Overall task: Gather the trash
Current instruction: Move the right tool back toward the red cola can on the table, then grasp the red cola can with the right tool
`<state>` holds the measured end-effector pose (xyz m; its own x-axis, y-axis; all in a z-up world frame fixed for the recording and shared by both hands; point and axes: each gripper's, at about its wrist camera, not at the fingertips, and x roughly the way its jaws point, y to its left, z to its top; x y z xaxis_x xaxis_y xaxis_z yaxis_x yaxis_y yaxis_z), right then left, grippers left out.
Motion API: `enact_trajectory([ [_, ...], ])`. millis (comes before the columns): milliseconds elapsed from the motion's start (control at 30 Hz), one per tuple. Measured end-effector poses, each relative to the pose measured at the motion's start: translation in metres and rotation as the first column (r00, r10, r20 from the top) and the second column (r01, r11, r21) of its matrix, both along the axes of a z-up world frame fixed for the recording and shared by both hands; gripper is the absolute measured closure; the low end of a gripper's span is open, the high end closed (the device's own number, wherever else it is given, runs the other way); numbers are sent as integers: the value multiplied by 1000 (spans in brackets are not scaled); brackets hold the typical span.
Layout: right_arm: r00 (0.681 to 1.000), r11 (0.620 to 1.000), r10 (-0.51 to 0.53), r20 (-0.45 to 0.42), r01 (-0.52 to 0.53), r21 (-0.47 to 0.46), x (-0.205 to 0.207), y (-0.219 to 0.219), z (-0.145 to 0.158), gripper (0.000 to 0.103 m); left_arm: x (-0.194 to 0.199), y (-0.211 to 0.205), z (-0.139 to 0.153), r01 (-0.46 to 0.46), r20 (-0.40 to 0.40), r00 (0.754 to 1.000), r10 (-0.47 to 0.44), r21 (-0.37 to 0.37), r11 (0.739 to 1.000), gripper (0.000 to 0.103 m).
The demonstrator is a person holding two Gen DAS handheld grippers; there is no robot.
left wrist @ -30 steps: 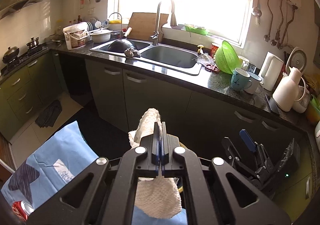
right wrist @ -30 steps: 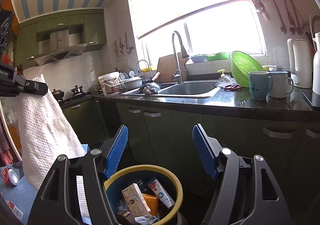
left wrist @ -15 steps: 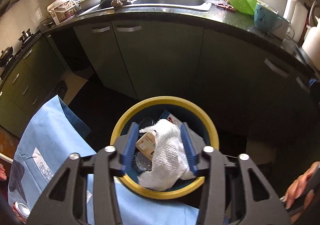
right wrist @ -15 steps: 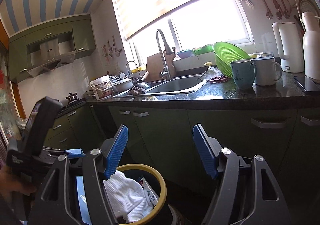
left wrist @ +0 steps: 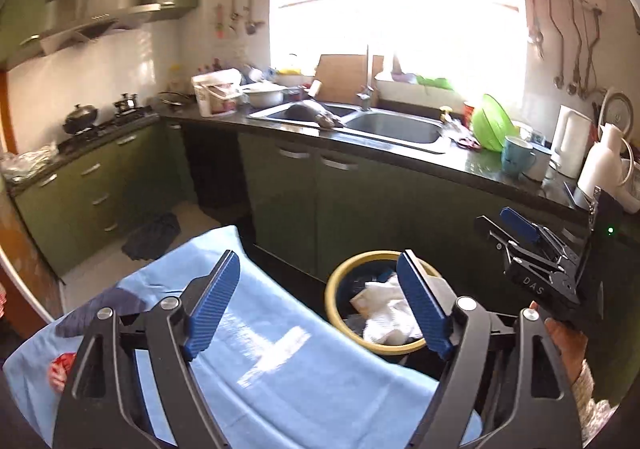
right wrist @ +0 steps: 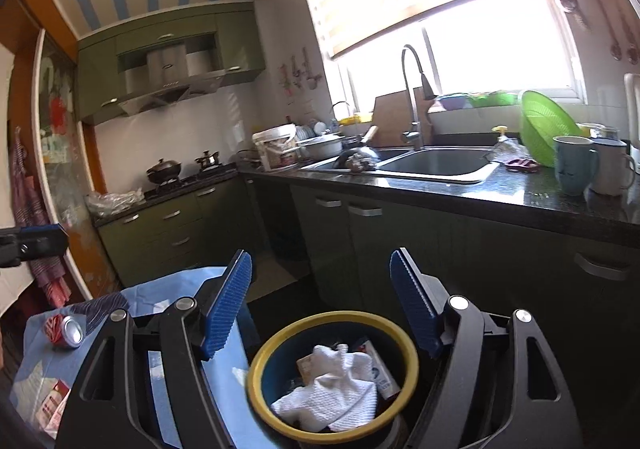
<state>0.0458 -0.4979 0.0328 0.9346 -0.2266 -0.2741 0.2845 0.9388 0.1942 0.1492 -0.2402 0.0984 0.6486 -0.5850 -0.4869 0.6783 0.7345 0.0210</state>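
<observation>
1. Left tool (left wrist: 318, 303): jaws just opened, spread, nothing pinched.
2. Right tool (right wrist: 320, 301): spread, empty.
3. Paper towel (right wrist: 332, 397): lodged in yellow-rimmed bin (right wrist: 256, 369).
4. Crushed can (right wrist: 64, 331): lying on blue-covered bench (right wrist: 168, 285), left of both tools; left tool judged nearer.

Black tongs (left wrist: 320, 305) with ribbed blue pads (left wrist: 214, 301), silver screws, white "DAS" lettering, pale knitted sleeve (left wrist: 586, 385)

A white, dimpled paper towel (right wrist: 332, 397) lies crumpled in the glossy yellow-rimmed plastic bin (right wrist: 334, 319), beside matt blue cloth (left wrist: 256, 361) bearing a shiny metal can (right wrist: 64, 331), below the polished speckled black stone surface (right wrist: 520, 189) and brushed steel sink (right wrist: 440, 163).
</observation>
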Motion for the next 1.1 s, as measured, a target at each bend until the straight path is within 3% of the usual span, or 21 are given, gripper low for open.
enact_trajectory([
  [67,993,993,116,-23,-116,-8,20,29,3,28,-3,54,-3,-105,37,994,106,-27,994,20],
  [167,956,957,290,-41,-290,11,53,73,5,26,2,136,-16,-264,50,962,268,-80,961,17],
  [300,885,886,463,-57,-464,-6,98,137,10,26,20,235,-47,-453,7,888,460,-165,876,17],
  [400,778,780,623,-85,-626,-9,135,192,11,26,34,292,-70,-568,-16,816,577,-204,798,17],
  [467,689,692,717,-112,-722,-13,157,225,10,26,42,318,-80,-622,-37,776,629,-209,755,17],
  [533,575,578,804,-150,-816,-25,177,260,8,26,48,332,-84,-649,-65,756,651,-203,733,17],
  [600,471,473,861,-194,-880,-36,199,290,4,25,47,336,-83,-670,-43,736,676,-190,717,17],
  [667,383,382,895,-229,-923,-53,217,316,-1,19,41,339,-82,-684,-31,721,693,-196,703,16],
  [800,333,270,861,-385,-940,-209,246,365,-20,9,33,344,-88,-690,-64,717,694,-208,694,15],
  [900,274,127,796,-539,-948,-293,260,403,-49,6,36,340,-92,-695,-56,714,698,-179,697,15],
  [1000,190,0,748,-636,-958,-287,261,425,-79,5,39,341,-95,-695,-69,715,695,-177,697,15],
  [1033,176,-27,735,-655,-957,-288,262,430,-87,5,39,342,-96,-697,-72,714,697,-177,695,15],
  [1100,189,-45,709,-679,-949,-311,266,443,-99,5,40,346,-98,-707,-86,703,706,-182,683,15],
])
